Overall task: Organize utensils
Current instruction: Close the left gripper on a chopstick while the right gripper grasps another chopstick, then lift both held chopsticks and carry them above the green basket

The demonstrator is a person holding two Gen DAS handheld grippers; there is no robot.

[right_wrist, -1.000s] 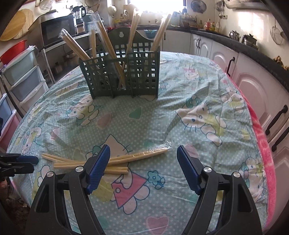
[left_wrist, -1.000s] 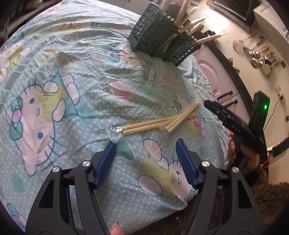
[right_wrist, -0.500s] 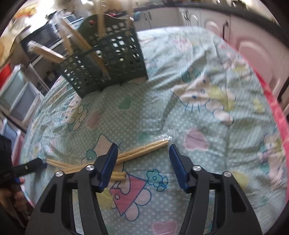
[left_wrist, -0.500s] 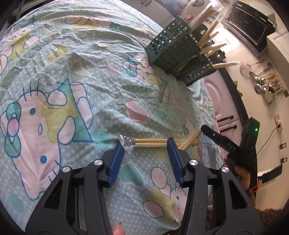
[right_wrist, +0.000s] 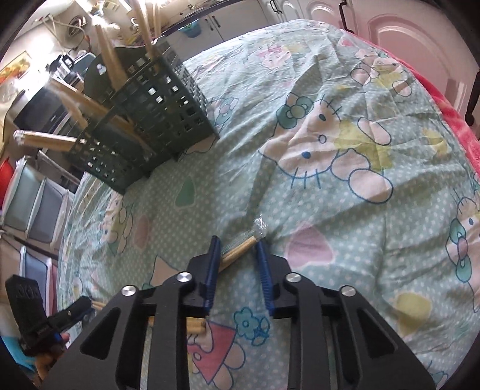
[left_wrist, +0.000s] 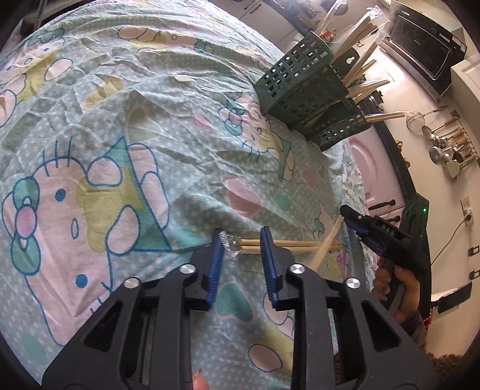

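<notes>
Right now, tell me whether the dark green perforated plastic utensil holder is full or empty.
Partly full: wrapped wooden chopsticks stick out of the dark green perforated plastic utensil holder.

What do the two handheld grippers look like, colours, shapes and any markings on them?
Both the left gripper and the right gripper are matte black angular frames with cut-out slots and round silver bolts. Each carries two narrow blue ribbed fingers. Seen from the side in the left wrist view, the right gripper's black body bears white lettering and a small green light. No cables or sleeves are clearly visible.
</notes>
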